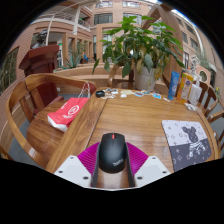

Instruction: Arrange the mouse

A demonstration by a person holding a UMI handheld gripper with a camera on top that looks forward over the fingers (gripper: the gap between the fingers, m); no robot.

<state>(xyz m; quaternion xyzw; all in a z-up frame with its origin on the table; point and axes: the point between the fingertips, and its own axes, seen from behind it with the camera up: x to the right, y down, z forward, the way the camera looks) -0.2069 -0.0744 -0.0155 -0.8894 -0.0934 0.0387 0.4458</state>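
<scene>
A wooden table (140, 118) with a smooth brown top spread ahead of the tongs (111, 165) and ran to both sides of them. To the left of the tongs stood a wooden chair (30, 110) with a curved backrest and a flat seat. On that seat lay a red, flat packet (67, 112) with a white round mark; its writing could not be read. Far beyond the tongs, at the table's far edge, a leafy green plant (140, 45) rose from a pale pot (146, 78). Small items lay along that far edge, too small to identify, and a blue upright object (174, 84) stood to the right of the pot. Ahead and to the right of the tongs lay a rectangular grey mat (187, 140) printed with a dark cartoon figure and red dots; no text was legible on it. The mouse (111, 151), black, rounded and matt, with a scroll wheel on its centre line, sat between the two fingers, over the magenta pads (88, 156). The tongs were narrowed to the mouse's width, and both pads appeared to press its sides.
</scene>
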